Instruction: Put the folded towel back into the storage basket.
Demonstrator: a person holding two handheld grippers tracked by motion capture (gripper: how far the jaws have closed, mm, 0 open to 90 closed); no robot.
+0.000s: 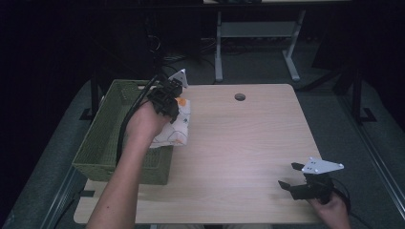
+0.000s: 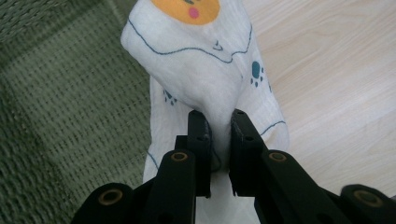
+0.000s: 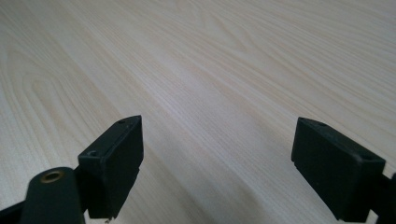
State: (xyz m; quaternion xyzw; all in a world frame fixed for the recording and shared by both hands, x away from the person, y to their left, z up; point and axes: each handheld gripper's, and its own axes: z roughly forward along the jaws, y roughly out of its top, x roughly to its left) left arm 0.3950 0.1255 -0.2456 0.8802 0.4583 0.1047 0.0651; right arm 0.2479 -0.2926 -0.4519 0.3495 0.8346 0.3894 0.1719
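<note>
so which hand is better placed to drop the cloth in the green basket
Left. The left claw already pinches the white printed cloth at the basket edge; the right claw sits open and empty across the table.

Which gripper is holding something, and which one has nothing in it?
The left gripper is shut on the white cloth beside the green basket. The right gripper is open over the bare table, holding nothing.

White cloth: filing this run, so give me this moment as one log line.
left gripper shut on white cloth | cloth over green basket edge | right gripper open above table
</note>
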